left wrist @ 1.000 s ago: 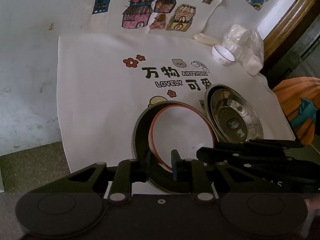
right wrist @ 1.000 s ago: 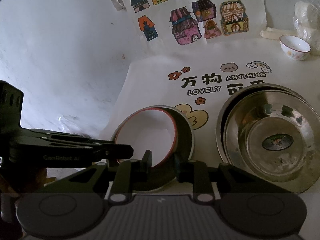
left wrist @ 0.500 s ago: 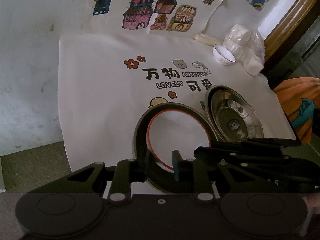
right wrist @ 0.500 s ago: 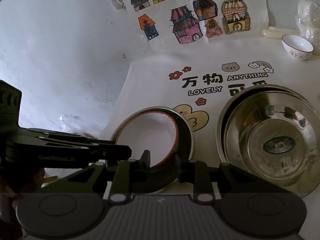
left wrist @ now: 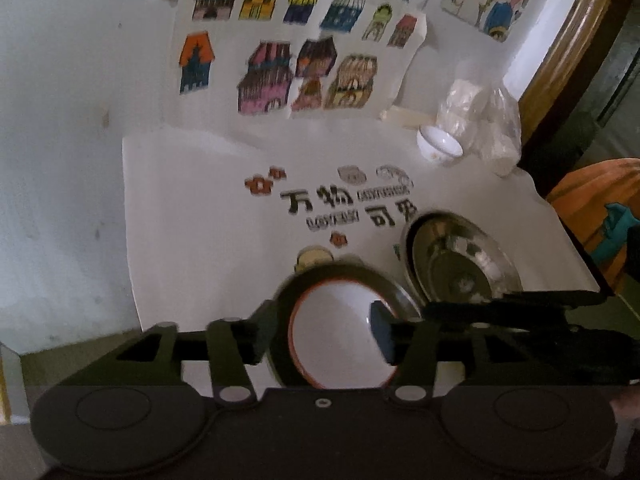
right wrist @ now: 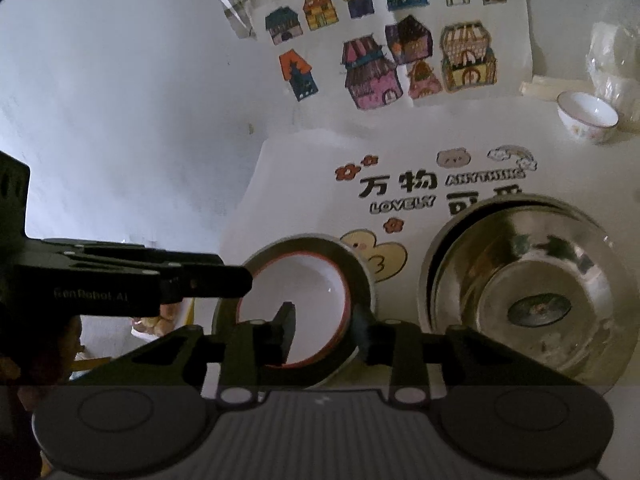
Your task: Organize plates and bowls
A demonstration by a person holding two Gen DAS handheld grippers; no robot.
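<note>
Squarely between both tongs (left wrist: pixel 320 338), bowl (left wrist: pixel 336 332).

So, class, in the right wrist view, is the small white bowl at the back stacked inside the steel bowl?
No, the small white bowl stands alone, apart from the steel bowl.

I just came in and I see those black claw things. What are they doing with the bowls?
A person is tidying dishes with a gripper in each hand. Both the left gripper and the right gripper are open, each with its fingers either side of the wall of the red-rimmed bowl, which sits inside a dark metal dish on the printed cloth. A stack of steel basins stands beside it, and a small white bowl sits farther back.
</note>
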